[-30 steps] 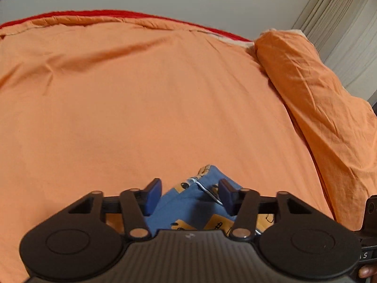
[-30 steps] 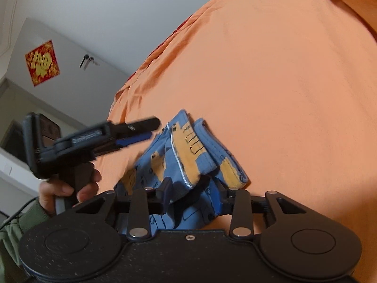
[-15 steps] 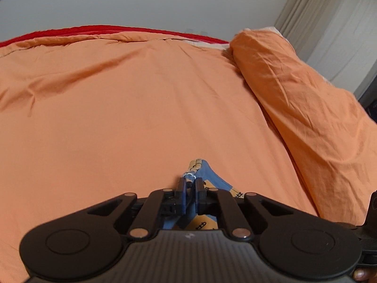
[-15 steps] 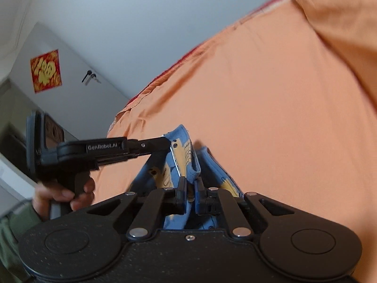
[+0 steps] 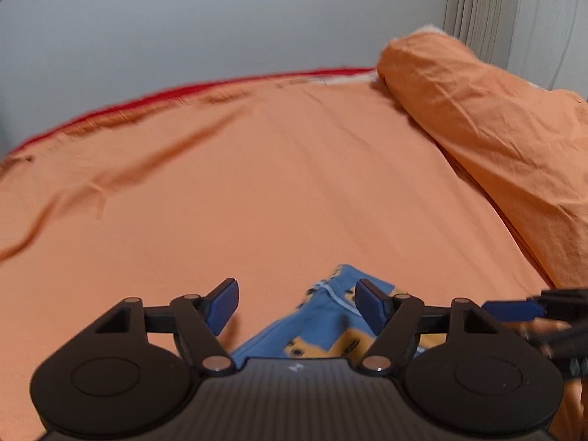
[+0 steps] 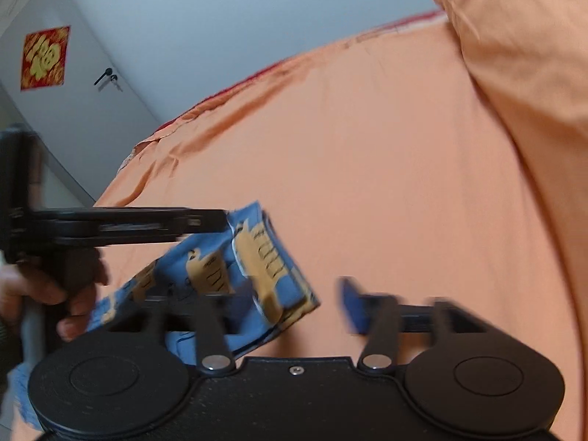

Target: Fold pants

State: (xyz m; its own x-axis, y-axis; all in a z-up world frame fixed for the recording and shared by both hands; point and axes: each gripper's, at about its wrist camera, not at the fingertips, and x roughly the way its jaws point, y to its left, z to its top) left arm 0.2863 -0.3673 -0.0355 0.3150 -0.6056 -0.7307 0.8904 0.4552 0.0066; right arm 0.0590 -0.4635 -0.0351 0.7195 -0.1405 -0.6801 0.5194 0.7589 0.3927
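While its two blue pads stand wide apart, the left hand-held gripper (image 5: 297, 303) hangs over the near part of the bed (image 5: 257, 191), its jaws having just been opening. Part of the pants (image 5: 319, 327) lies between and under those pads, nearer the right-side one, and neither pad presses on the cloth. These pants are blue with yellow vehicle prints and a pale seam line, bunched into a small folded heap on the orange sheet. From the right wrist view the same heap of pants (image 6: 253, 268) sits just ahead of the right hand-held gripper (image 6: 290, 305), toward its left finger. That gripper's jaws have also just been opening and now stand well apart; the right blue pad (image 6: 351, 303) is clear of the pants with bare sheet between, while the left finger is blurred and partly behind the cloth, so contact there cannot be told. Beyond the pants in that view, the left hand-held gripper (image 6: 224, 220) reaches in from the left edge, its tip at the upper corner of the heap, and a hand (image 6: 44, 294) wraps its handle. Farther from the pants, a rolled orange duvet (image 5: 496, 147) runs along the right side of the bed. Past the bed's far edge, a white door (image 6: 73, 103) bears a red and gold square sign (image 6: 45, 57) and a dark handle (image 6: 104, 75).
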